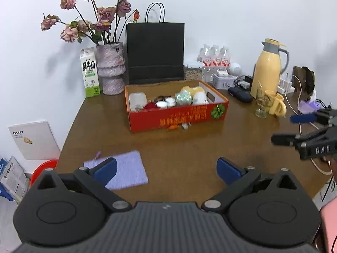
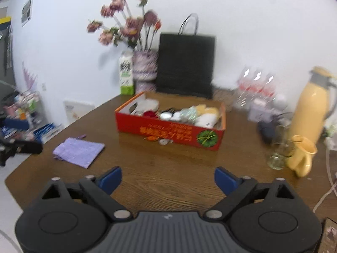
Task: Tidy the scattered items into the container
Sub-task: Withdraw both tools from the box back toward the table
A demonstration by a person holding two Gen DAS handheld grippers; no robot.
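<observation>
Two grippers hover above the brown table (image 1: 189, 147), neither holding anything. Left gripper (image 1: 166, 169) has its jaws spread wide, its left pad over the purple cloth (image 1: 124, 171) lying flat near the table's left edge. Mid-table, well apart from the cloth — the red box (image 1: 179, 116), already full of small items. Right gripper (image 2: 167, 179) jaws wide too — yellow cup (image 2: 303, 156) at far right.

Open table (image 1: 179, 147) between near edge and red box (image 1: 179, 118); only purple cloth (image 1: 124, 170) near left. Box top unobstructed. Far side blocked by black bag (image 1: 155, 52), vase (image 1: 110, 67); right crowded by yellow flask (image 1: 266, 71), glass (image 1: 261, 107), cables.
</observation>
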